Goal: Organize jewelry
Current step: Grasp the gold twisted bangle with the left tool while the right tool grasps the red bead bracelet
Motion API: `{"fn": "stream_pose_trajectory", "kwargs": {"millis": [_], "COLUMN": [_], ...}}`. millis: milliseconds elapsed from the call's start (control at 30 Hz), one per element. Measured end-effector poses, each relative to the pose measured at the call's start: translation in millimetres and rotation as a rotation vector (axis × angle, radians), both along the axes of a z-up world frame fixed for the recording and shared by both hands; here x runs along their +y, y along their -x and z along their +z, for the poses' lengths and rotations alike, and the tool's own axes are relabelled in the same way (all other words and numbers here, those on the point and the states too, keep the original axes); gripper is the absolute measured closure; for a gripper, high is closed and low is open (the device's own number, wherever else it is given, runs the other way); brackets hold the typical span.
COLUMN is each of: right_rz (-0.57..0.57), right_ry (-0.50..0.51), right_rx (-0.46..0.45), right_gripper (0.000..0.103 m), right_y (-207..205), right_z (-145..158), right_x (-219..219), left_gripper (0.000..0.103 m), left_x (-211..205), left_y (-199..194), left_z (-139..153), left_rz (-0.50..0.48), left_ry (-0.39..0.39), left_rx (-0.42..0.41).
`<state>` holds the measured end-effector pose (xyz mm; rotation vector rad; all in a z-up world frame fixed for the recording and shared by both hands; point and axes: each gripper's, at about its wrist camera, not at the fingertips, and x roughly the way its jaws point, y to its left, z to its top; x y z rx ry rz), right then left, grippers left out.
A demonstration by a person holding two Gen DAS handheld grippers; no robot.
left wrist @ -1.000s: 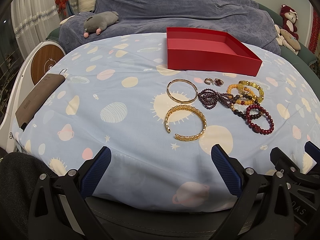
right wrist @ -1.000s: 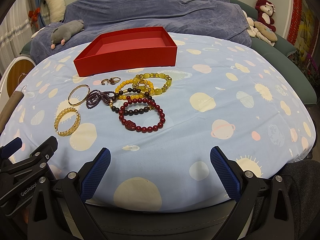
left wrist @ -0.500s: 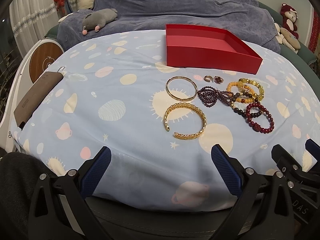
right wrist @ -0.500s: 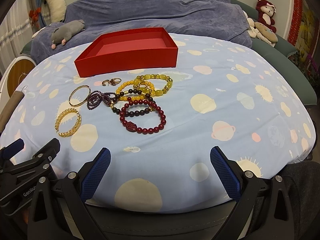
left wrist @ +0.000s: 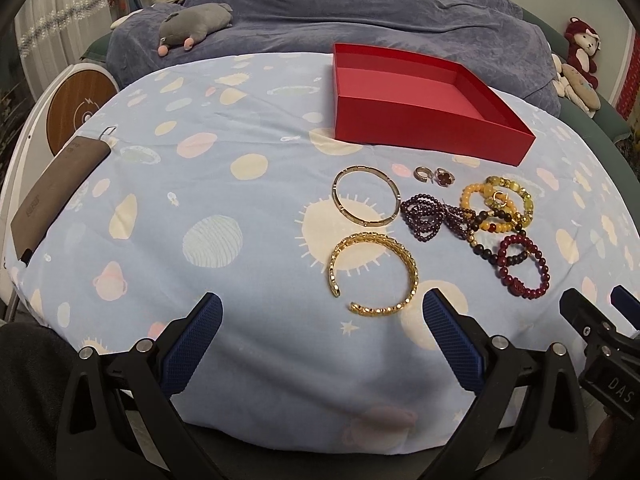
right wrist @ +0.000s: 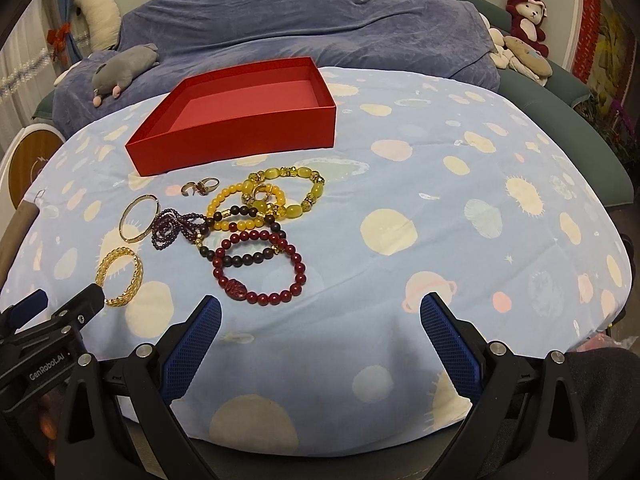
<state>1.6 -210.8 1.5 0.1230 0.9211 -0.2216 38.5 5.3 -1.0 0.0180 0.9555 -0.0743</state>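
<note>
**Jewelry waiting on the bed, box empty**

Both grippers, left gripper (left wrist: pixel 320 334) and right gripper (right wrist: pixel 318 334), hang with jaws wide and empty. On the blue sheet (left wrist: pixel 208 184), in front of an empty red box (left wrist: pixel 420 136), lie a gold cuff (left wrist: pixel 374 274), a thin bangle (left wrist: pixel 366 201), two rings (left wrist: pixel 434 176) and tangled bead bracelets (right wrist: pixel 260 240). The cuff looks stiff, light and slick; pinching across its band seems safest. The beads look floppy and overlap, so one may drag the others.

Each gripper was a black frame with two wide-set fingers faced in ribbed blue pads (left wrist: pixel 191 350) and fixed by silver screws (right wrist: pixel 143 349). Beside the right gripper (right wrist: pixel 320 344), the left gripper (right wrist: pixel 52 320) bore white lettering, apparently "GenRobot.AI". Dark fabric (left wrist: pixel 28 380), perhaps trousers, showed just left of the left frame.
</note>
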Motion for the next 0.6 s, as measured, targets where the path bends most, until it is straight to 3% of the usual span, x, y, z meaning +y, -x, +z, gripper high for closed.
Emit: {"fn": "stream_pose_trajectory", "kwargs": {"millis": [233, 400, 600], "right_rz": [-0.018, -0.026, -0.004], "right_ry": [-0.004, -0.017, -0.028], "right_rx": [0.021, 0.045, 0.07], "right_gripper": [0.007, 0.007, 0.012], "right_y": [-13.7, -22.5, -29.1], "right_z": [-2.0, -7.1, -13.6], "right_x": [-9.3, -11.0, -8.4], "left_gripper": [0.008, 0.008, 0.022], "left_x": [-4.6, -22.7, -29.3], "left_y": [-27.9, -30.8, -31.2], "left_z": [-13.1, -21.5, -23.4], "left_rz": [-0.001, -0.074, -0.101], "left_ry": [-0.007, -0.048, -0.049], "left_rx": [0.052, 0.091, 0.098]}}
